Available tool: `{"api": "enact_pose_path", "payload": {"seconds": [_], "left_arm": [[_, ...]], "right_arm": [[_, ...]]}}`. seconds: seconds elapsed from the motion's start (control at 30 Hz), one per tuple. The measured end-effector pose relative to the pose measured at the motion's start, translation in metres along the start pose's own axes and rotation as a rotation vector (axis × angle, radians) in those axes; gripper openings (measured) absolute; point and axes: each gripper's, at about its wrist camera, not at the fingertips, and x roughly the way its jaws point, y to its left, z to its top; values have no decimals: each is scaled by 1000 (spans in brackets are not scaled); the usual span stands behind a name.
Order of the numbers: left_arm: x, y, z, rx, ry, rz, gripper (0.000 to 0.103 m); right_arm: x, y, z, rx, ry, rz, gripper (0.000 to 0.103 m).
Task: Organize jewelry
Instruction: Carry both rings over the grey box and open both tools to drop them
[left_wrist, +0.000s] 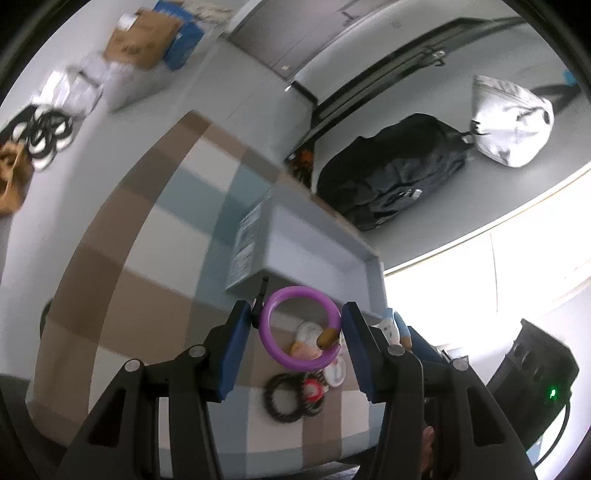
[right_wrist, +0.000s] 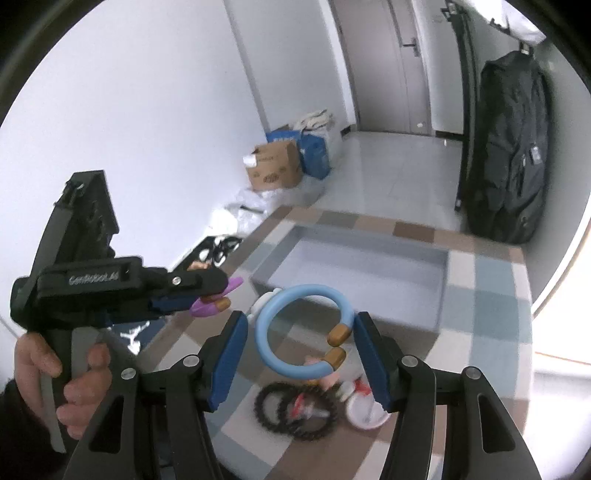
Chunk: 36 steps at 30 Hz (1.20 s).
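**A bangle in each gripper, above the checked cloth**

Your left gripper (left_wrist: 300, 328) is clamped on the purple bangle (left_wrist: 300, 328): the ring stands between the two blue pads (left_wrist: 236, 343), touching both, with its brown end cap low on the right side. In the right wrist view that same gripper (right_wrist: 218, 295) comes in from the left, held in your left hand (right_wrist: 70, 373), and the purple bangle (right_wrist: 216, 299) pokes out of its tip.

Your right gripper (right_wrist: 301, 332) is closed on the blue bangle (right_wrist: 301, 332) in the same way, pads (right_wrist: 229, 354) pressing on either side, and the ring's two brown caps sit at the right, with a small gap between them.

Both rings are lifted off the table. Beyond the fingertips lies the grey tray (right_wrist: 443, 277), an open shallow box on the checked cloth (right_wrist: 491, 295); its floor looks bare as far as you can see it. Nearer to you, under the bangles, the other pieces lie on the cloth: two black toothed rings (right_wrist: 295, 410), overlapping, and a white round piece (right_wrist: 365, 410) just beside them. Small pink and red bits lie among them, too blurred to name.
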Motion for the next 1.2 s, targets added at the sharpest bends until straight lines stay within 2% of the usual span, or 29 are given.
{"api": "enact_pose_path", "payload": {"seconds": [0.1, 0.2, 0.4, 0.47, 0.57, 0.93, 1.13, 1.2], "left_arm": [[-1, -22, 12, 71, -33, 24, 45], [6, -37, 21, 121, -34, 43, 45], [34, -53, 37, 184, -27, 98, 45], [45, -55, 42, 211, -17, 118, 45], [57, -54, 47, 220, 7, 91, 45], [80, -49, 53, 255, -1, 115, 45], [83, -53, 54, 298, -26, 103, 45], [85, -54, 56, 305, -32, 120, 45]], "right_arm": [[-8, -11, 15, 7, -35, 10, 59], [-11, -22, 27, 15, -68, 13, 59], [2, -46, 47, 33, -68, 8, 59], [8, -52, 48, 42, -59, 15, 59], [19, -59, 48, 34, -48, 28, 59], [43, -80, 37, 94, -12, 82, 59], [48, -79, 39, 67, -3, 90, 59], [51, -80, 39, 70, 3, 94, 59]]}}
